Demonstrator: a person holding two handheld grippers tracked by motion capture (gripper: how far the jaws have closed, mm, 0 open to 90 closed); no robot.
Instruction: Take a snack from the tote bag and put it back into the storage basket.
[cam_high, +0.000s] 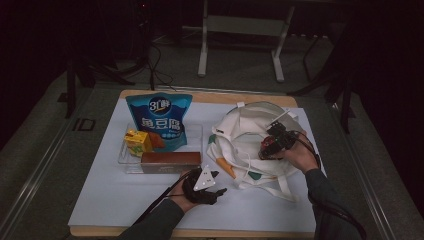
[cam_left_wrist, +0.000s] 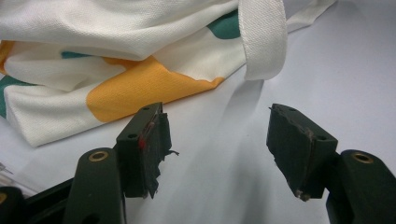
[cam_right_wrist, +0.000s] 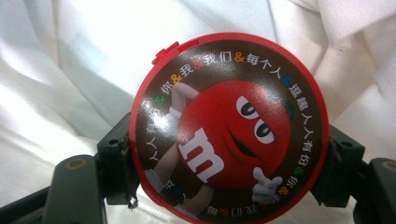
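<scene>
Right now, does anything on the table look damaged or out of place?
The left gripper has worn pads: torn, frayed edges. The tote bag lies crumpled, which is normal. The right gripper holds the red candy tub squarely.

Bare tabletop (cam_left_wrist: 219, 154) before bag (cam_left_wrist: 116, 56)

High view dim, dark surroundings; both gripper views bright, sharp, soft shadows.

White-covered table (cam_high: 110, 200), clear tray (cam_high: 123, 159) of snacks at left, printed tote bag (cam_high: 240, 150) at right
</scene>
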